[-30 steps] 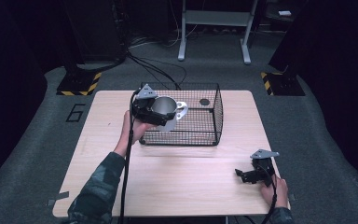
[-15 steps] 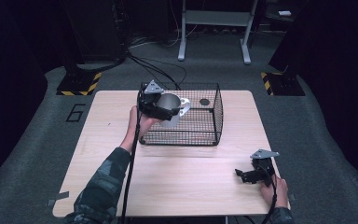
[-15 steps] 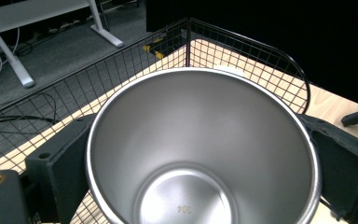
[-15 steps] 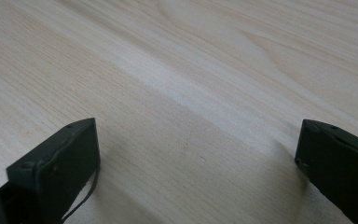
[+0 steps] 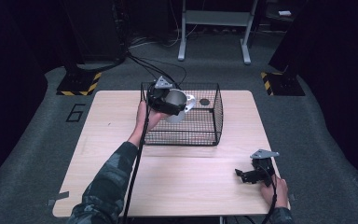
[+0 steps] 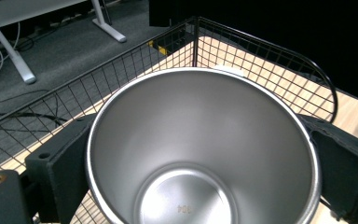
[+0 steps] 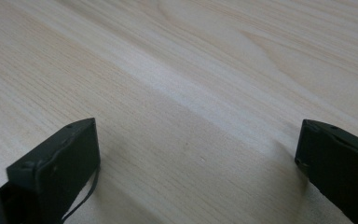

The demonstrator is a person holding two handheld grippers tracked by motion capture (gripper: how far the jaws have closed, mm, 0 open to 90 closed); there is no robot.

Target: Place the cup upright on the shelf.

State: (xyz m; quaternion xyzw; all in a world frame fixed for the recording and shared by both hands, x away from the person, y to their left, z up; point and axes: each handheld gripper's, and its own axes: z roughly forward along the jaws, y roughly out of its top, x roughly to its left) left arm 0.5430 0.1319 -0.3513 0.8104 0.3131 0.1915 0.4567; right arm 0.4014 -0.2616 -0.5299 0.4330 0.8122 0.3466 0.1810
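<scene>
Large numeral "6" [image 5: 76, 112] marked on grey floor, left of table [image 5: 112, 154], high view. Black-and-yellow hazard stripes [image 5: 80, 83] on floor plate at far left; matching stripes [image 5: 269, 82] at far right. Small stamped digits [image 6: 185, 208] on inside bottom of steel cup [image 6: 200, 154], left gripper view — too faint to read surely, maybe "304" seen upside down.

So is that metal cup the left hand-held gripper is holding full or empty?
Empty. The left gripper view looks straight into the metal cup and shows its bare steel bottom, held between the jaws of the left hand-held gripper.
</scene>
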